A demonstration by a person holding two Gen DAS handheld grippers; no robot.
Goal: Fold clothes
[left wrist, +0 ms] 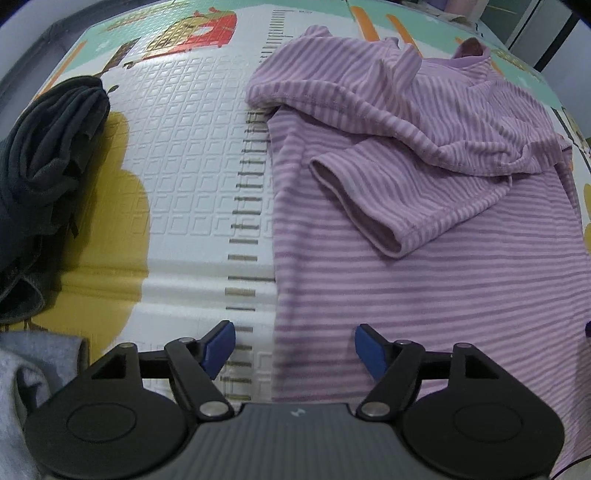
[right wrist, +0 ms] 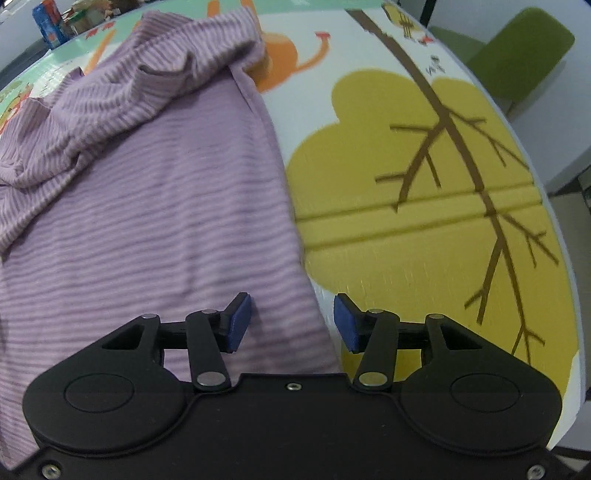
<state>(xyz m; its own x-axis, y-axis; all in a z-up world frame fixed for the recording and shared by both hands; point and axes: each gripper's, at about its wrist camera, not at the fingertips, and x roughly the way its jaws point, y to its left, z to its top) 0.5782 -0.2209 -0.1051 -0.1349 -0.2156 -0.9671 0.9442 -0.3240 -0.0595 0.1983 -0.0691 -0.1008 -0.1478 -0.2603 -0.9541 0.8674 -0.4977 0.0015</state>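
Note:
A purple striped shirt (left wrist: 424, 258) lies on a printed play mat (left wrist: 177, 155), its lower half flat and its upper half rumpled, with one short sleeve (left wrist: 369, 206) folded over the body. My left gripper (left wrist: 294, 350) hangs open over the shirt's left edge, nothing between its blue pads (left wrist: 218, 350). In the right wrist view the same shirt (right wrist: 147, 221) fills the left side. My right gripper (right wrist: 291, 325) is open above the shirt's right edge, with the cloth edge below the gap and no pad pressing it.
A dark crumpled garment (left wrist: 40, 177) lies at the mat's left side, and a grey cloth (left wrist: 33, 369) sits at the lower left. A green chair (right wrist: 517, 59) stands beyond the mat's right edge (right wrist: 554, 229). Small items (right wrist: 51, 22) sit at the far back.

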